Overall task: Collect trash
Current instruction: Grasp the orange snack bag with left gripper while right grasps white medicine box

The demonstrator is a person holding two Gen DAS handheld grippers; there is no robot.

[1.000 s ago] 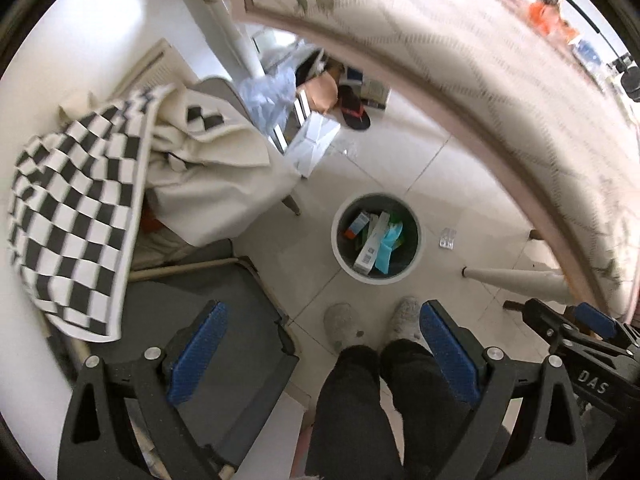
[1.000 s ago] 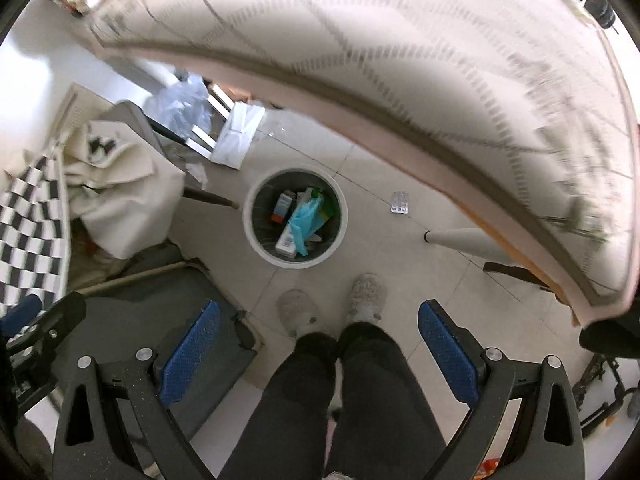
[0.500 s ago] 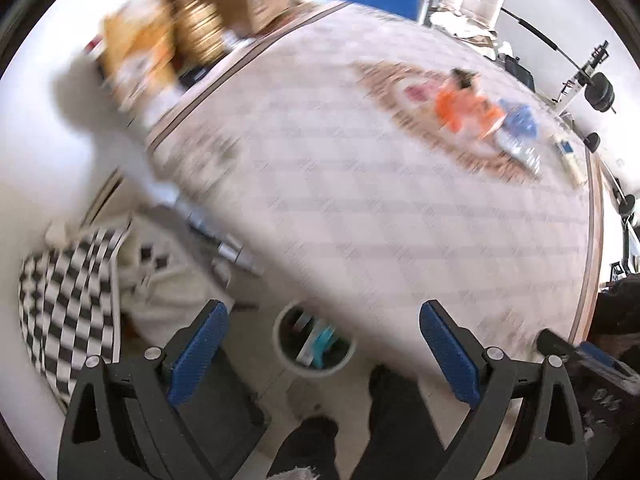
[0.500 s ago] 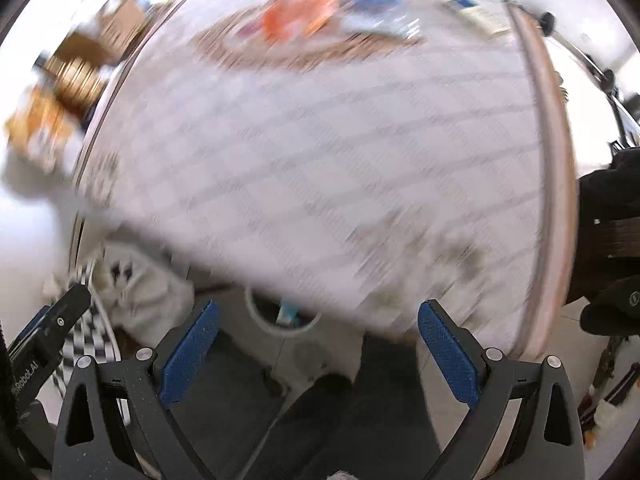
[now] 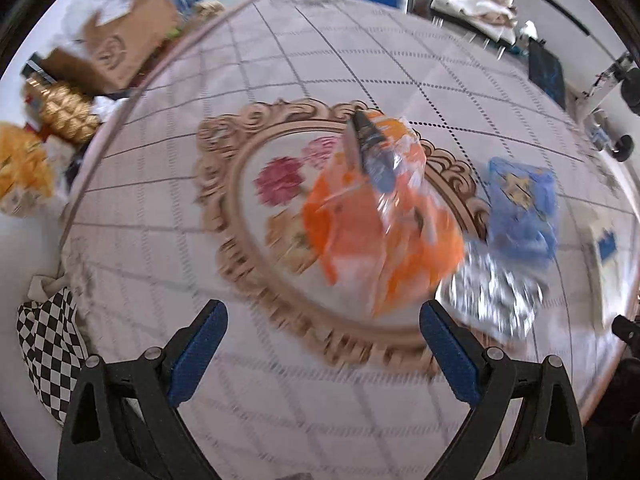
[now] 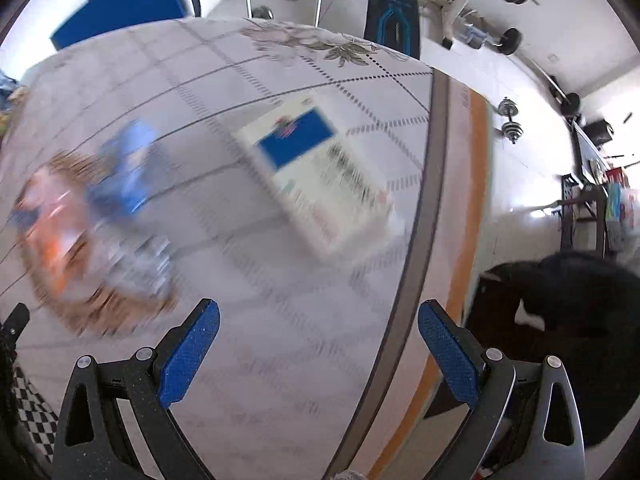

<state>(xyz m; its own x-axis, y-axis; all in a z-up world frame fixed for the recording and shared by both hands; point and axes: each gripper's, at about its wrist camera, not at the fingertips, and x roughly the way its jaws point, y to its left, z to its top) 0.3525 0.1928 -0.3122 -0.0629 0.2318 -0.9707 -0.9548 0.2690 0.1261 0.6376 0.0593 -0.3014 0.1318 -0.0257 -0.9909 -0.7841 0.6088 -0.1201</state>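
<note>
Jaws of the left gripper (image 5: 320,344) wide apart, holding nothing, above the bench with its pale grid-patterned cloth (image 5: 160,208). Jaws of the right gripper (image 6: 318,344) equally apart and empty.

Just ahead of the left jaws, on the ornate brown oval print, a crumpled orange plastic wrapper (image 5: 376,224); beside it, touching or nearly so, a crinkled silver foil packet (image 5: 492,296) and a blue plastic packet (image 5: 520,208). Ahead of the right jaws, near the bench edge, a flat white carton with a blue panel (image 6: 316,176).

Probably very light, soft and slippery wrappers: best pinched at a raised fold, not pressed flat. Carton likely stiffer; best taken across its thin edge. Strong blur, so no finer detail.
</note>
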